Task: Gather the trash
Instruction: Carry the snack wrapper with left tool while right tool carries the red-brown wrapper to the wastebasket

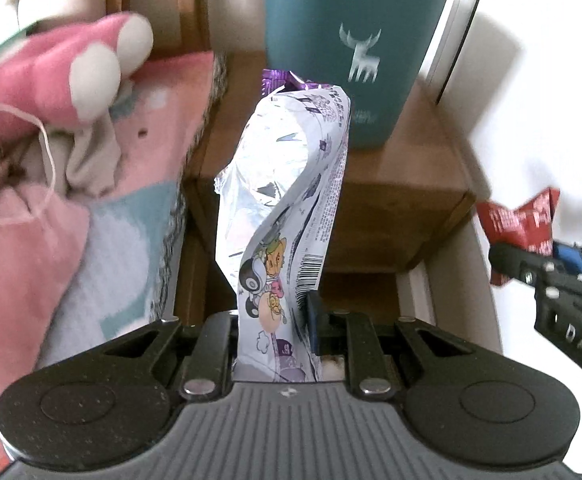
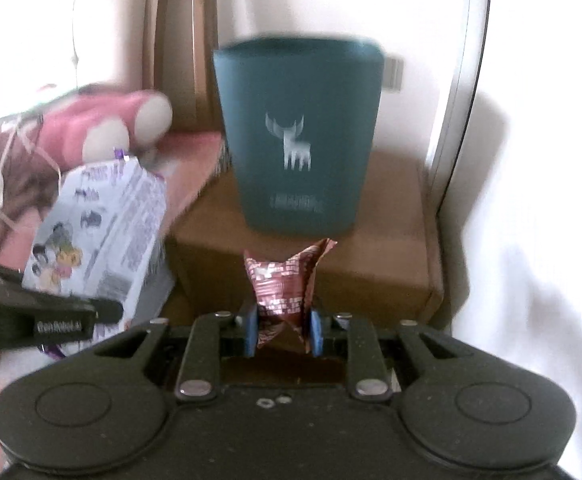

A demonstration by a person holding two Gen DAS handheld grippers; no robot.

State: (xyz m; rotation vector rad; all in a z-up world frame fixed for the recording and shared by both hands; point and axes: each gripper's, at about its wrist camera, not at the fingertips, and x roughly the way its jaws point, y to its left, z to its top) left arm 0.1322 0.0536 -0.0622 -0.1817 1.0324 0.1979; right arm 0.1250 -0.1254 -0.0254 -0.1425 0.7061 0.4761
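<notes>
I've got the left gripper [image 1: 277, 332] pinching the white wrapper [image 1: 287, 184] low down, and the right gripper [image 2: 283, 330] nipping the red wrapper [image 2: 285, 280]. Both light, crinkly, prob. slippery foil. The teal bin [image 2: 297, 140] is just ahead on a wooden stand [image 2: 391, 216].

You've got a crinkled snack wrapper [image 1: 291, 184] in the left gripper [image 1: 275, 320]: glossy printed film outside, mirror-bright foil inside; the red wrapper [image 2: 281, 284] in the right gripper [image 2: 283, 330] is shiny, creased film too. Both grippers read as matt black plastic, finely speckled, with bright metal pins and blue rubbery-looking pads [image 2: 249, 330]. The teal bin [image 2: 299, 136] looks smooth, satin plastic on a matt wooden bedside cabinet [image 2: 391, 240], next to soft pink cloth bedding [image 1: 51, 240] and a plush toy [image 1: 71, 72].
</notes>
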